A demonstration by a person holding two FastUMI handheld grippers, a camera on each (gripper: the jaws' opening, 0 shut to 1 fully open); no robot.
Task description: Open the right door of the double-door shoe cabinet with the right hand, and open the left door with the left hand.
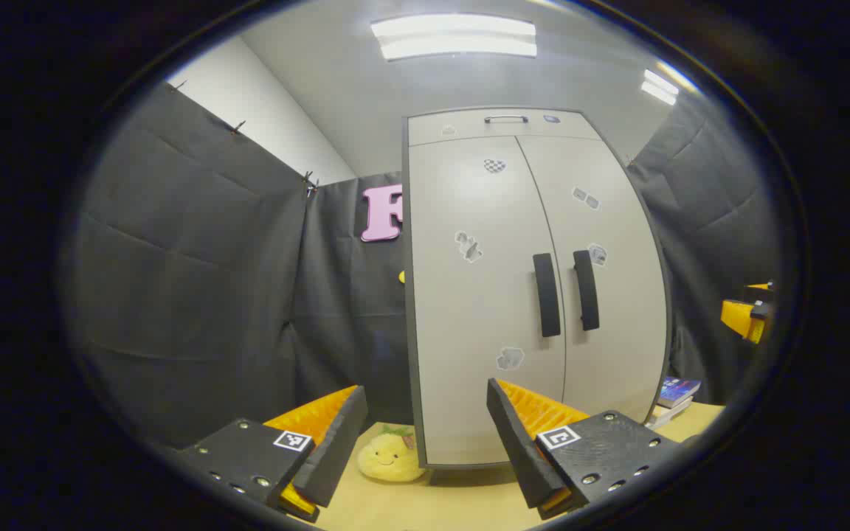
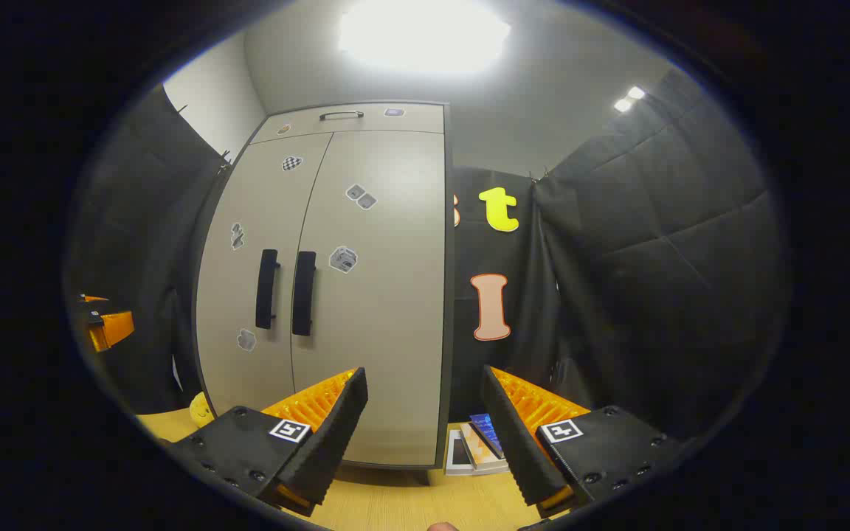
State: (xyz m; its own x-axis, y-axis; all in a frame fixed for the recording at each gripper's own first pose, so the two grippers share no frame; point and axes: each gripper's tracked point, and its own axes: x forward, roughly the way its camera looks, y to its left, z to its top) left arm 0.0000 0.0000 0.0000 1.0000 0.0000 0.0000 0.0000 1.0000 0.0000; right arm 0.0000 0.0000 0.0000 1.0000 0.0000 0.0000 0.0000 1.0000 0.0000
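My pale grey double-door shoe cabinet (image 1: 528, 295) stands upright on the light wooden tabletop (image 1: 454, 505) with both doors shut, and the small stickers on the doors are too blurred for me to make out. The yellow plush toy (image 1: 389, 457) at its left foot is half hidden behind my finger, and the stack of books (image 2: 478, 450) at its right foot is partly covered too. I hold my left gripper (image 1: 425, 431) and my right gripper (image 2: 422, 424) level before the cabinet, well apart from the black left door handle (image 1: 547, 295) and black right door handle (image 2: 304, 293), each with fingers spread wide and gripping nothing.
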